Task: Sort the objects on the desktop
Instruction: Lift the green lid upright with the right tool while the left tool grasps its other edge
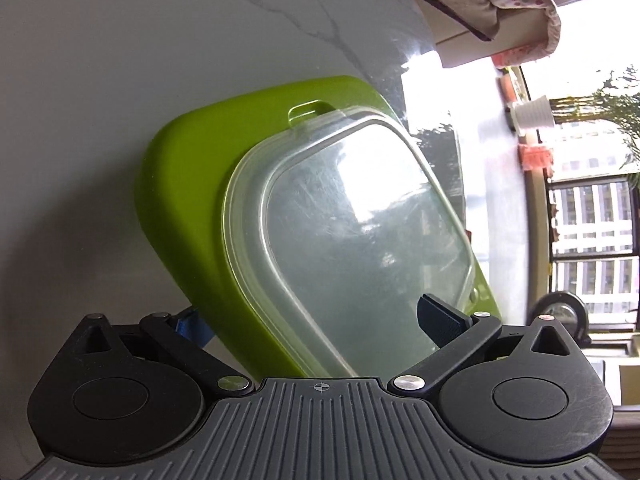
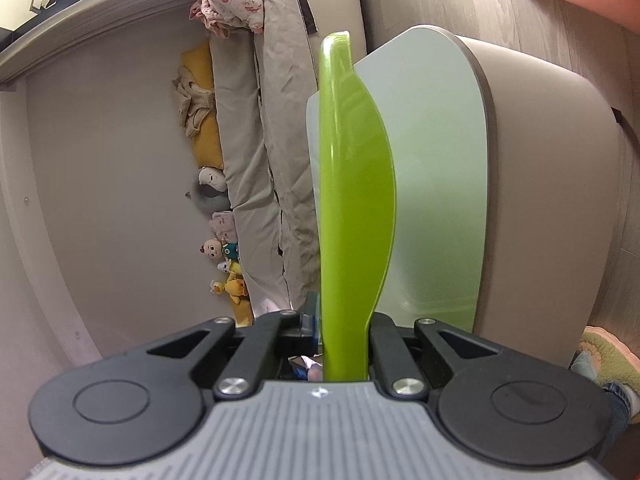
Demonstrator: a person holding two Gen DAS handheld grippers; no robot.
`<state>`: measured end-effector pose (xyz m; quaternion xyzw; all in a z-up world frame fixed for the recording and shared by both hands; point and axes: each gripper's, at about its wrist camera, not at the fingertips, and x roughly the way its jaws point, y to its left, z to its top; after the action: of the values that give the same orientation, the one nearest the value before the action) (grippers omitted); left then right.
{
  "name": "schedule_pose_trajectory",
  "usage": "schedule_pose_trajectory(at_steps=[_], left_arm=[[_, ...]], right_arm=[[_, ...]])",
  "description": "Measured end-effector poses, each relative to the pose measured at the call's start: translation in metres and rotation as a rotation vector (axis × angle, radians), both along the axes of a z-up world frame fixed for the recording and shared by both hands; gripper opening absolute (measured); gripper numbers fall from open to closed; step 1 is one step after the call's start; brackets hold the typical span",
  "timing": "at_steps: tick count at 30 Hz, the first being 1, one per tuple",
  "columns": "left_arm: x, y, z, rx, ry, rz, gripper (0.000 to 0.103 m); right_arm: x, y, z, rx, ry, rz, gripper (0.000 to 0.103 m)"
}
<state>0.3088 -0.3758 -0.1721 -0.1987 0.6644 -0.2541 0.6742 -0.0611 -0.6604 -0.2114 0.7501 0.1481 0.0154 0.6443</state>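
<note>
Nearest to me, my right tongs (image 2: 343, 336) are closing on the edge of the green tray (image 2: 352, 184), with the jaws almost together and the tray standing edge-on between them, above the white surface (image 2: 440, 168). My left tongs (image 1: 316, 320) are standing wide apart around the clear lid (image 1: 360, 232). This lid is lying against the tray (image 1: 184, 208), and one pad (image 1: 440, 318) is touching its right edge; the other pad is half hidden behind the tray, so I cannot tell if they are really gripping. Beyond both things the marbled surface (image 1: 200, 40) is showing, and farther away a sofa (image 2: 256, 128) with soft toys (image 2: 224, 256).

I judge that I am carrying the tray and lid together to their place. The next move is asking for both hands to travel at the same pace, because the lid may slide off.
</note>
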Motion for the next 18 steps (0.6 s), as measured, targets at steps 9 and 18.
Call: schedule_pose_trajectory(at_steps=[9,18], left_arm=[[0.007,0.027,0.023,-0.175,-0.025,0.071,0.052],[-0.014,0.038,0.078,-0.334,-0.169,0.02,0.036]], right_arm=[[-0.001,0.01,0.012,-0.025,-0.065,0.018,0.008],[-0.023,0.02,0.062,-0.094,-0.161,0.021,0.018]])
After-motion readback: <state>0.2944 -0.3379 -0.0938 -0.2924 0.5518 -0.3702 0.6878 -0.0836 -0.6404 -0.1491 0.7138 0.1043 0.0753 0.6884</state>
